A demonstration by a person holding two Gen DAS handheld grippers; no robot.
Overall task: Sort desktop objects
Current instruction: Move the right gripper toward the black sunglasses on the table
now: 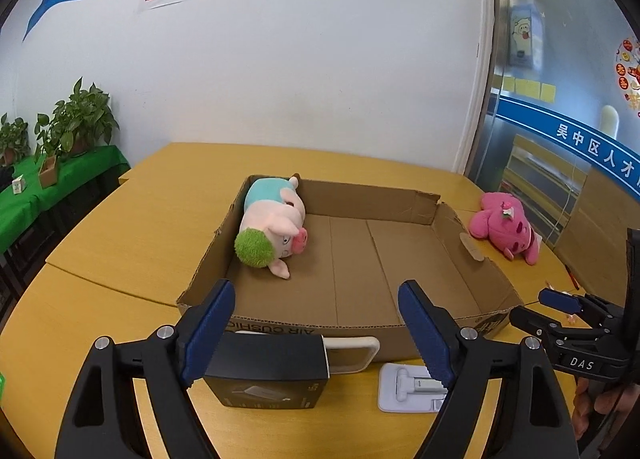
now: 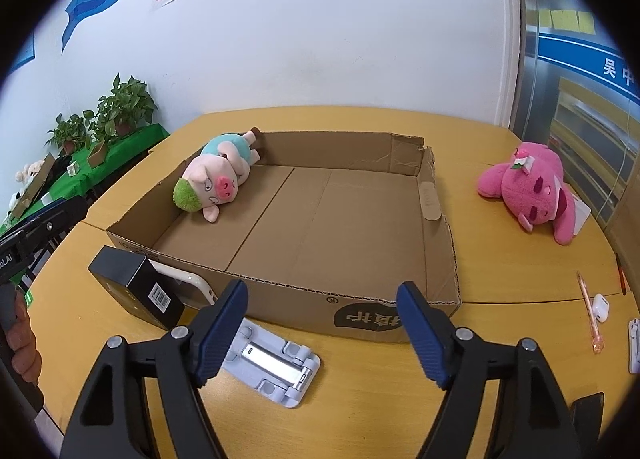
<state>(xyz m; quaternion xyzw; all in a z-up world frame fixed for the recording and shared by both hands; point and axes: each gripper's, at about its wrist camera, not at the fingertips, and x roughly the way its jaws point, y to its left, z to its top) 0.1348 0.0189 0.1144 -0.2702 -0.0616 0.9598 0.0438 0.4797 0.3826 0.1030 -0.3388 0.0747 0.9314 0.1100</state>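
A shallow open cardboard box (image 1: 412, 325) (image 2: 436, 251) sits mid-table. A pig plush with green hair (image 1: 276, 227) (image 2: 218, 175) lies in its far left corner. A pink plush (image 1: 508, 229) (image 2: 536, 189) lies on the table right of the box. A black box (image 1: 268, 371) (image 2: 136, 285), a white power bank (image 1: 352, 353) (image 2: 192, 285) and a white folding phone stand (image 1: 412, 389) (image 2: 272, 363) lie in front of the box. My left gripper (image 1: 316, 329) is open above the black box, empty. My right gripper (image 2: 322, 333) is open, empty, above the stand.
A pink pen (image 2: 588, 311), a white earbud case (image 2: 600, 307) and a white item at the edge (image 2: 634, 343) lie at the table's right. A green-covered side table with potted plants (image 1: 76, 123) (image 2: 116, 107) stands at the left by the white wall.
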